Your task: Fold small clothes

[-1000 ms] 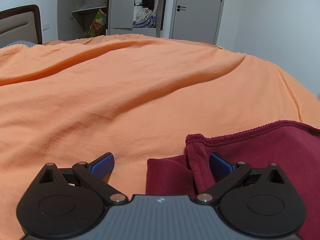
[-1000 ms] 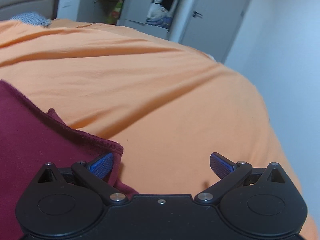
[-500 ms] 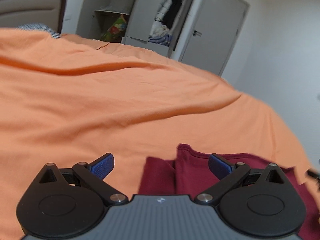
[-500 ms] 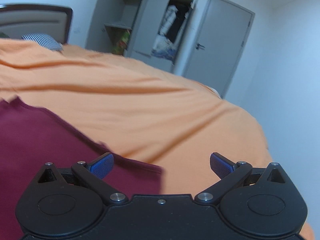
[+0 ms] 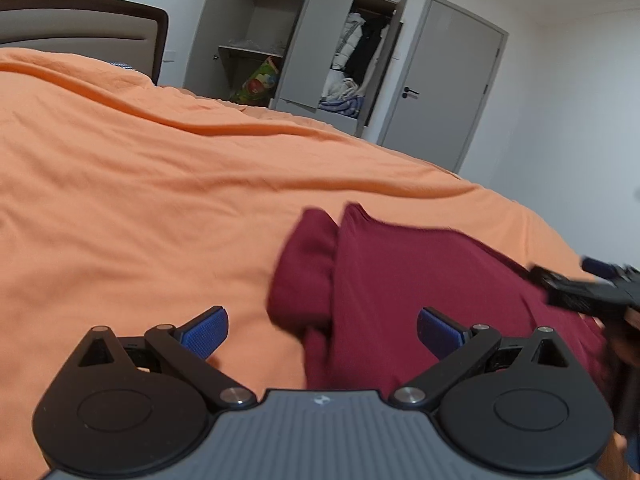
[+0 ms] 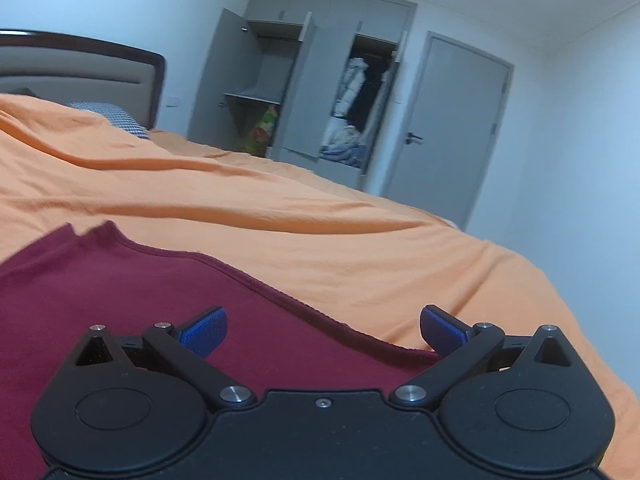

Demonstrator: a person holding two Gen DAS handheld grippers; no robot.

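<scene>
A maroon garment (image 5: 420,280) lay on the orange bedspread (image 5: 160,200). The left gripper (image 5: 322,326) and right gripper (image 6: 323,326) both hung above it, fingers spread, holding nothing.

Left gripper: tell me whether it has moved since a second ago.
Yes. The left gripper has risen and drawn back: the wardrobe sits fuller in view, and more shirt shows.

left tongs (image 5: 322,330): now raised off the dark red knit garment (image 5: 420,280), no hem between pads | right tongs (image 6: 322,330): lifted too, hem released | garment: more spread on orange bedsheet (image 5: 160,208)
</scene>
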